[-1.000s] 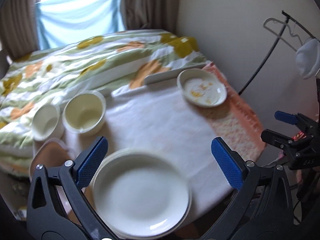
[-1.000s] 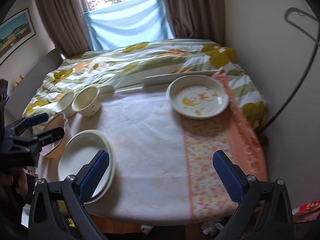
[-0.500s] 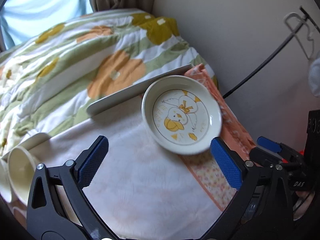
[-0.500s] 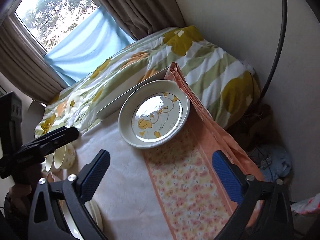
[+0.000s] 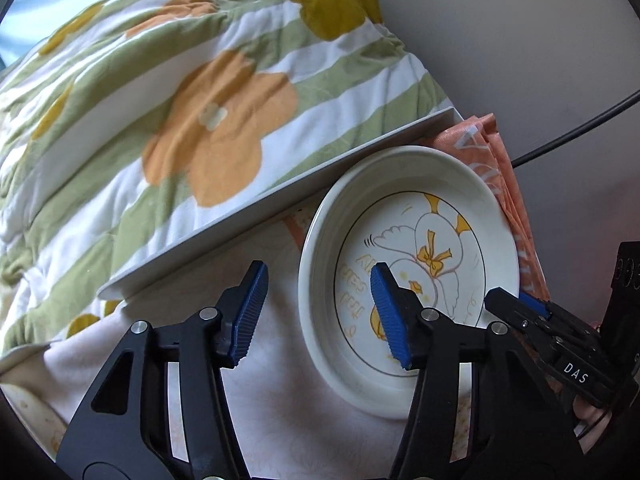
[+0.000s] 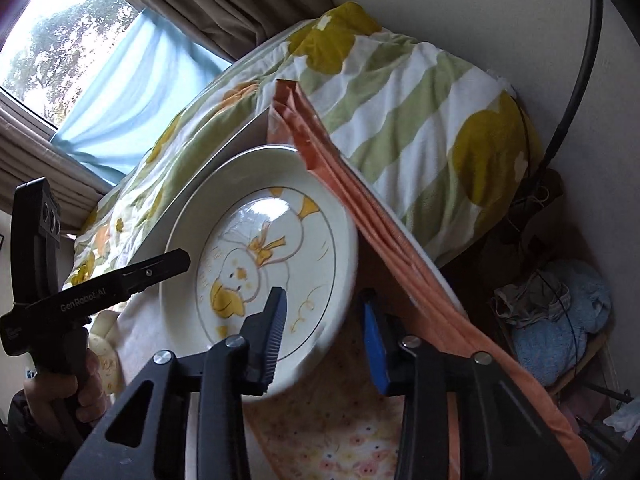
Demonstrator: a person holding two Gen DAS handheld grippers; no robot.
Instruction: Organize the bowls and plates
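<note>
A cream plate with a yellow duck picture [image 5: 432,248] [image 6: 256,248] sits at the far right corner of the cloth-covered table [image 5: 280,400]. My left gripper [image 5: 318,314] straddles the plate's left rim, one blue pad outside it and one over the picture. Its jaws are closing, and a gap still shows at the rim. My right gripper [image 6: 325,338] straddles the opposite rim, its jaws closing too, with the pads not clearly pressing. Each gripper shows in the other's view: the right one [image 5: 520,304] and the left one [image 6: 176,260].
A flowered green and orange quilt [image 5: 200,120] lies just behind the table, past a long white raised edge [image 5: 280,200]. An orange patterned cloth [image 6: 400,240] hangs off the right side. A dark cable [image 5: 580,128] runs along the wall. A bowl rim [image 5: 24,404] shows at the lower left.
Both grippers came down and in on the duck plate, which now fills the views. Their jaws went from wide open to narrow, one on each rim. The right wrist view has rolled.
</note>
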